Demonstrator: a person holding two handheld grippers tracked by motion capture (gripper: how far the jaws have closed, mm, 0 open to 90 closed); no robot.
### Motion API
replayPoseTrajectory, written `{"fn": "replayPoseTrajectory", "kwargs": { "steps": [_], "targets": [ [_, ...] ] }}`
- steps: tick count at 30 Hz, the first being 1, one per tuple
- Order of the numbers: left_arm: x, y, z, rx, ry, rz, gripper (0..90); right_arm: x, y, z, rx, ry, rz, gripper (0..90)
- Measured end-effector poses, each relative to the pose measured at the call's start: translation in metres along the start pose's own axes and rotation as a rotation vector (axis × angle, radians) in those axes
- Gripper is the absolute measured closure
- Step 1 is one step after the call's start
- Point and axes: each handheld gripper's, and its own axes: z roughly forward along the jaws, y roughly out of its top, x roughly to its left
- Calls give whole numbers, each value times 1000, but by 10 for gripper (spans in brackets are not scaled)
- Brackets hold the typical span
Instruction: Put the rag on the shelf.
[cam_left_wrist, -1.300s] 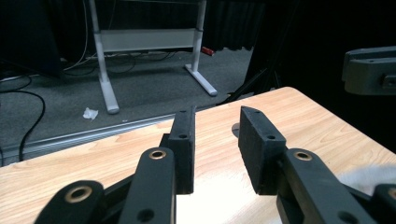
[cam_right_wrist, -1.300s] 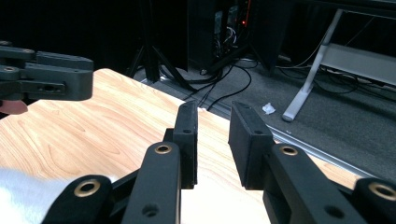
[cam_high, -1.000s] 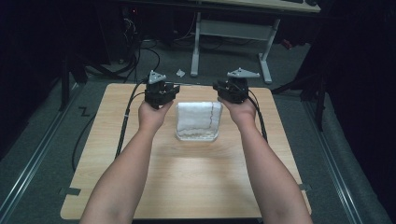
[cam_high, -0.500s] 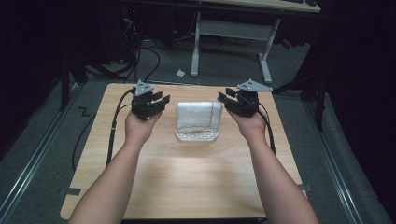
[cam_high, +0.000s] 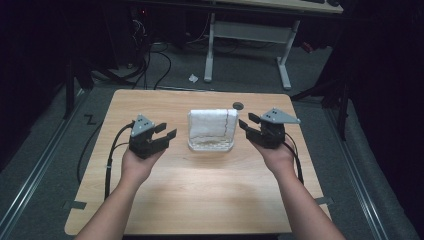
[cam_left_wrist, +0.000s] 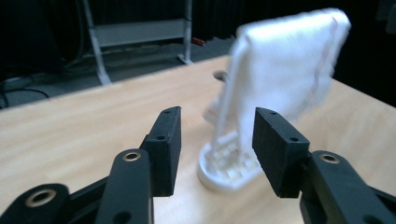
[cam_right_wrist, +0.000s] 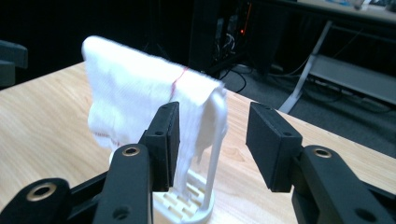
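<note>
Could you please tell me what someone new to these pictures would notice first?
The eye goes first to the white towel draped over a small white rack standing upright near the middle of the wooden table. On either side of it, apart from it, are the left gripper and the right gripper, each in a hand, their jaws just opened with nothing between them.
</note>
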Motion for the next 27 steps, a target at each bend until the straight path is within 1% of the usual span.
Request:
{"fn": "replayPoseTrajectory", "kwargs": {
  "steps": [1, 3, 4, 5, 6, 8, 10, 12, 13, 14, 15, 16, 17, 18, 19, 20, 21, 22, 24, 25, 27],
  "targets": [
    [-2, -7, -2, 14, -11, -1, 523, 2, -5, -3, 0, 2, -11, 547],
    [-8, -22, -8, 32, -21, 8, 514, 9, -16, -9, 13, 5, -19, 555],
    [-10, -28, -9, 40, -23, 7, 513, 11, -22, -11, 19, 6, -24, 561],
    [-13, -39, -12, 53, -31, 0, 512, 14, -27, -13, 25, 4, -24, 568],
    [-15, -46, -13, 63, -36, -6, 511, 18, -36, -15, 31, -6, -25, 574],
    [-21, -66, -16, 106, -51, -15, 503, 24, -48, -18, 50, -3, -15, 569],
    [-27, -83, -18, 139, -51, 1, 500, 31, -66, -21, 68, 4, -2, 549],
    [-33, -95, -22, 165, -62, 9, 493, 37, -81, -23, 87, 4, 6, 535],
    [-37, -102, -24, 191, -73, -7, 482, 40, -90, -24, 100, 6, 12, 533],
    [-40, -106, -26, 207, -88, -27, 477, 44, -101, -25, 120, 9, 16, 533],
    [-46, -112, -28, 227, -120, -46, 475, 47, -108, -26, 135, 12, 21, 531],
    [-51, -117, -28, 253, -130, -29, 471, 51, -122, -28, 149, 8, 25, 530],
    [-54, -120, -27, 271, -126, -4, 471, 54, -135, -31, 152, -1, 29, 541],
    [-59, -124, -24, 302, -112, 43, 473, 55, -144, -33, 166, -6, 27, 553],
    [-61, -125, -21, 318, -99, 75, 475, 56, -151, -32, 229, 10, 20, 528],
    [-62, -125, -20, 317, -94, 87, 472, 54, -151, -33, 235, 12, 4, 524],
    [-61, -124, -19, 298, -96, 84, 471, 53, -151, -34, 224, 2, 2, 522],
    [-60, -122, -19, 285, -102, 64, 472, 49, -151, -33, 223, -2, 27, 512],
    [-55, -121, -19, 267, -107, 27, 473, 45, -154, -30, 226, 9, 68, 506],
    [-53, -122, -19, 261, -105, 13, 472, 45, -154, -29, 231, 14, 72, 501],
    [-50, -123, -19, 269, -103, -7, 461, 47, -153, -28, 227, 16, 47, 489]
  ]
}}
